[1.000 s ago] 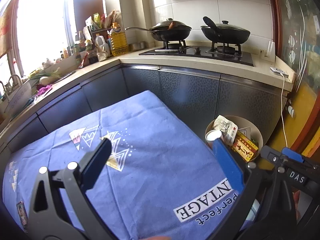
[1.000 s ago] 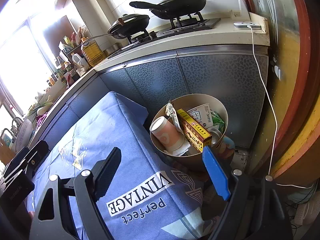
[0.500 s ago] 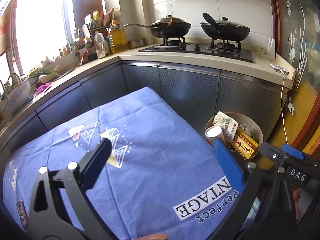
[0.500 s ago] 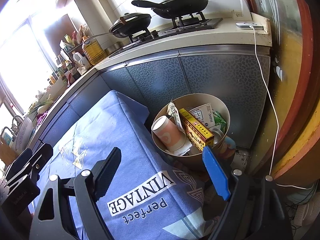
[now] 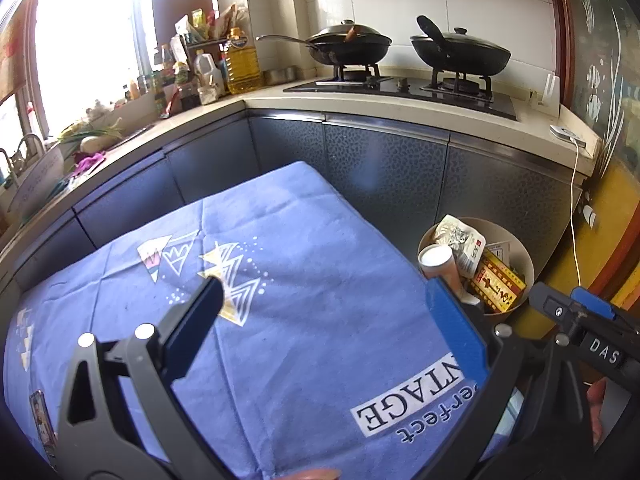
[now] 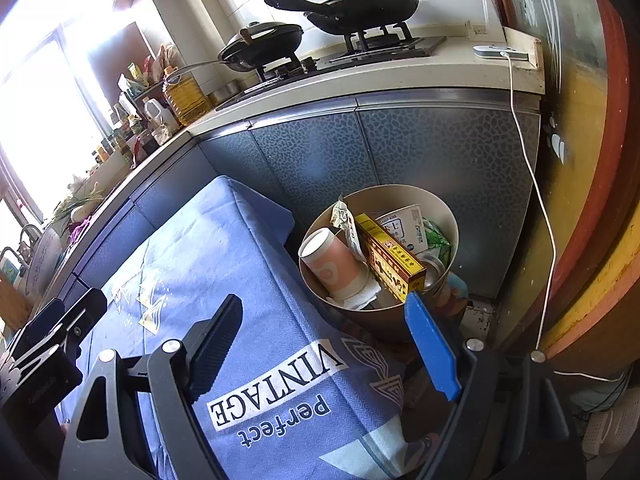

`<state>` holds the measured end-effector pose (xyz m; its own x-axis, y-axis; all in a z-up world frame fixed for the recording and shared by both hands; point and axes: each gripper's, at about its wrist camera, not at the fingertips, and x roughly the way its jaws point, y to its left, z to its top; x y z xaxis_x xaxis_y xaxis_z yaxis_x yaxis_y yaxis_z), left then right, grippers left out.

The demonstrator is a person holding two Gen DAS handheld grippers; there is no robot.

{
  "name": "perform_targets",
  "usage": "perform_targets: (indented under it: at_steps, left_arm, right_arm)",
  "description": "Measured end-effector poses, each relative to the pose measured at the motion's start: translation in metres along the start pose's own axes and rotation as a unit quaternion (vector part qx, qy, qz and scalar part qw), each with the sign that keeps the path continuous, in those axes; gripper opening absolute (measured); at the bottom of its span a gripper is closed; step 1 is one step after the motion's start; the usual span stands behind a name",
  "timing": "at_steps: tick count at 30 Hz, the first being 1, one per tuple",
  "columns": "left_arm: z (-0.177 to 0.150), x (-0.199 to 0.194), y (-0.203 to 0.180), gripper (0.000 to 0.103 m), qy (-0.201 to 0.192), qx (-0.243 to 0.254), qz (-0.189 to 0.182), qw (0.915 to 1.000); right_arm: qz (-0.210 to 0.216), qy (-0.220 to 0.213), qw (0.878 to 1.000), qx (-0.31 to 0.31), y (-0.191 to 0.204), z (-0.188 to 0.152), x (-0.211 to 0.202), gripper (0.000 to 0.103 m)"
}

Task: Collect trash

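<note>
A round beige trash bin (image 6: 416, 194) stands on the floor beside the table, against the cabinets. It holds a paper cup (image 6: 334, 266), a yellow-red box (image 6: 390, 258), a white wrapper (image 6: 402, 228) and other trash. The bin also shows in the left wrist view (image 5: 526, 258). My right gripper (image 6: 324, 310) is open and empty, above the table's right edge near the bin. My left gripper (image 5: 324, 292) is open and empty above the blue tablecloth (image 5: 300, 248).
The tablecloth (image 6: 192, 264) covers the table. Grey cabinets (image 5: 380, 176) and a counter with two black pans (image 5: 460, 50) stand behind. Bottles (image 5: 240, 60) crowd the counter corner. A white cable (image 6: 536, 184) hangs down the right side. A sink (image 5: 36, 176) lies at the left.
Both grippers stay open and empty. The views have shifted slightly; the bin sits a little lower in the left wrist view.
</note>
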<state>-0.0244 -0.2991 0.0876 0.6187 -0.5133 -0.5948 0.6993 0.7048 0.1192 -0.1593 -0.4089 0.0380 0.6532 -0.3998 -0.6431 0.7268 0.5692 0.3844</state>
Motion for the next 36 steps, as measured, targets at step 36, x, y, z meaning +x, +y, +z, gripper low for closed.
perform_targets:
  at_steps: [36]
  left_arm:
    - [-0.015, 0.011, -0.006, 0.097, 0.019, 0.01, 0.001, 0.9998]
  right_arm:
    - [-0.015, 0.005, 1.0, -0.026, 0.008, 0.0, 0.004, 0.082]
